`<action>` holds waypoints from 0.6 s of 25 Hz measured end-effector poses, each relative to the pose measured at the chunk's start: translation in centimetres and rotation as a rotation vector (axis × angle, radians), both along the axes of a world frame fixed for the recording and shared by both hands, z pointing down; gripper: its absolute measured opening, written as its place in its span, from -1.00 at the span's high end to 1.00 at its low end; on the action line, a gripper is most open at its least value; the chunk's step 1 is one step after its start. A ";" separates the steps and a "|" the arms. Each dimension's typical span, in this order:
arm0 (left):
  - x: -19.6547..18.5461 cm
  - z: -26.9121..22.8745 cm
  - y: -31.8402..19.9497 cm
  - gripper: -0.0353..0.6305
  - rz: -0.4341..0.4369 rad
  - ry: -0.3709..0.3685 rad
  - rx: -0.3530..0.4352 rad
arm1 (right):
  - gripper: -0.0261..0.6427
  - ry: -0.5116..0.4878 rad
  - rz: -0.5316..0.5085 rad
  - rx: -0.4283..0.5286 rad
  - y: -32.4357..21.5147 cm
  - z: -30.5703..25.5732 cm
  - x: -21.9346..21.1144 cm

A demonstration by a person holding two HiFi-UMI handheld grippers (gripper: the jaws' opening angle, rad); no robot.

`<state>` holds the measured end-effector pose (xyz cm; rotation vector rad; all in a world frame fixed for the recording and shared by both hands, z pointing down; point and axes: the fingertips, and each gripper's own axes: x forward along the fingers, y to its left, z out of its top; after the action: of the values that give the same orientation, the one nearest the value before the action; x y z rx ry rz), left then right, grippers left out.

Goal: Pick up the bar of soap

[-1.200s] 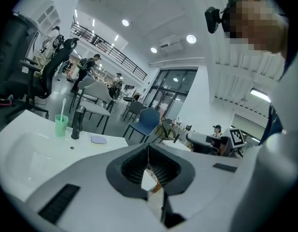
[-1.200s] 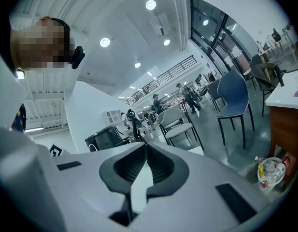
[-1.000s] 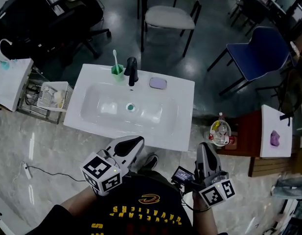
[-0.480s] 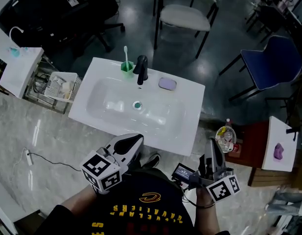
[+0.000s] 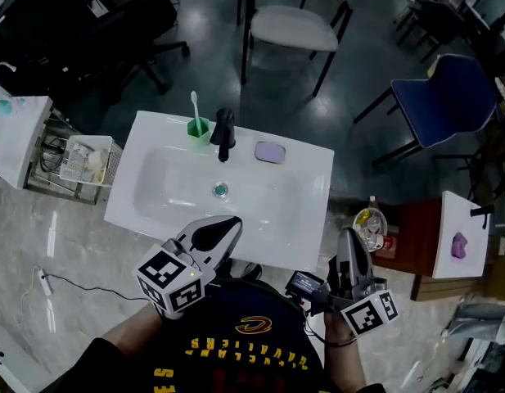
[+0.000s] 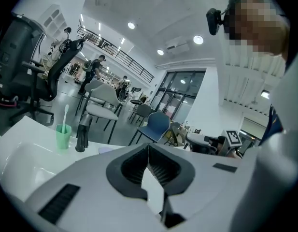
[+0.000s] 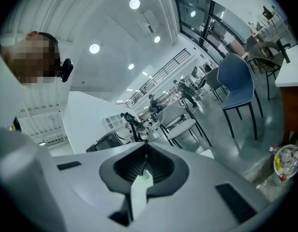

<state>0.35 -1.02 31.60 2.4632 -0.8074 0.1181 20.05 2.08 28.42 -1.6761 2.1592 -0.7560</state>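
Soap bar lies well apart from both tools. The left tool and the right tool are smooth grey-white plastic shells with black ribbed pads and a marker cube at the back, and each has its jaws drawn together, pad against pad. The left tool hangs over the near rim of the white surface. The right tool hangs just off the near right corner, above the marbled floor. The surface is a glossy white rectangular slab with a shallow, round-cornered basin sunk into it and a small teal-ringed drain at the middle. Across that basin, on the flat far ledge, the soap bar lies flat. It is a pale lilac rounded rectangle, just right of a black upright faucet. Left of the faucet stands a green cup with a white toothbrush upright in it. Only the open basin lies between the tools and the soap bar. In the left gripper view the soap bar shows as a pale sliver above the tool's shell, probably its near edge. Farther out stand a pale-seated chair, a blue chair and, left of the surface, a white wire basket.
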 end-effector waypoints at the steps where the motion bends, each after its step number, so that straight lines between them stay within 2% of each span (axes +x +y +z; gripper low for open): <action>1: 0.0 0.1 -0.6 0.86 0.011 0.003 -0.004 | 0.85 0.004 0.005 -0.001 -0.5 -0.1 -0.3; 10: -0.9 2.3 -5.3 0.86 0.102 0.024 -0.068 | 0.85 0.069 0.059 -0.065 -5.2 1.2 -2.2; 15: -1.1 3.5 -6.4 0.86 0.133 0.019 -0.094 | 0.85 0.154 0.027 -0.118 -7.9 3.4 -3.3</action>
<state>-0.73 -7.40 35.12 2.4244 -0.6149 0.1764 16.78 -5.85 31.86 -1.8758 2.2279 -0.7838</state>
